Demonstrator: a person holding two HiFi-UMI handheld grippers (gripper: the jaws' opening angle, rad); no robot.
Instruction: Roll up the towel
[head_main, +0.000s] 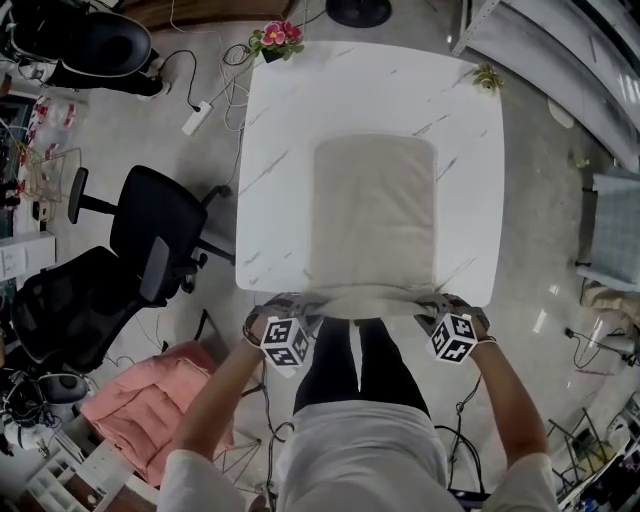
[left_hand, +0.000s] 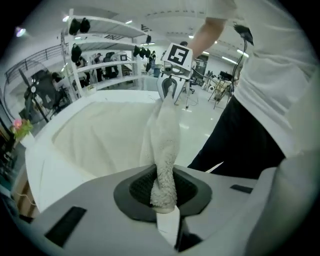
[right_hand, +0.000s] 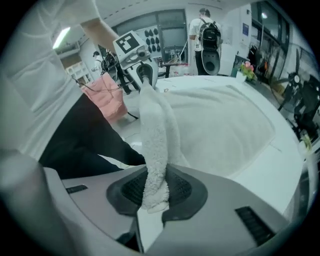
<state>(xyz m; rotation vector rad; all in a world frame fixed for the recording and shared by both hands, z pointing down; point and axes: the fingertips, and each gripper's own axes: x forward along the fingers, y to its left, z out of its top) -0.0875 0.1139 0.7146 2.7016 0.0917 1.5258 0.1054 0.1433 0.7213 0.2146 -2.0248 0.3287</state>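
Observation:
A cream towel (head_main: 375, 210) lies flat on the white marble table (head_main: 280, 120), its near edge lifted off the front edge of the table. My left gripper (head_main: 300, 312) is shut on the towel's near left corner, and my right gripper (head_main: 432, 310) is shut on its near right corner. In the left gripper view the jaws (left_hand: 162, 192) pinch a bunched strip of towel (left_hand: 162, 145) that runs across to the right gripper (left_hand: 170, 87). The right gripper view mirrors this: its jaws (right_hand: 155, 192) clamp the towel edge (right_hand: 152, 135), and the left gripper (right_hand: 145, 70) shows at the far end.
A flower pot (head_main: 278, 40) and a small plant (head_main: 488, 76) stand at the table's far corners. Black office chairs (head_main: 150, 230) are on the left, a pink cloth (head_main: 150, 400) lies on the floor at lower left, and a power strip (head_main: 195, 118) with cables lies beyond the chairs.

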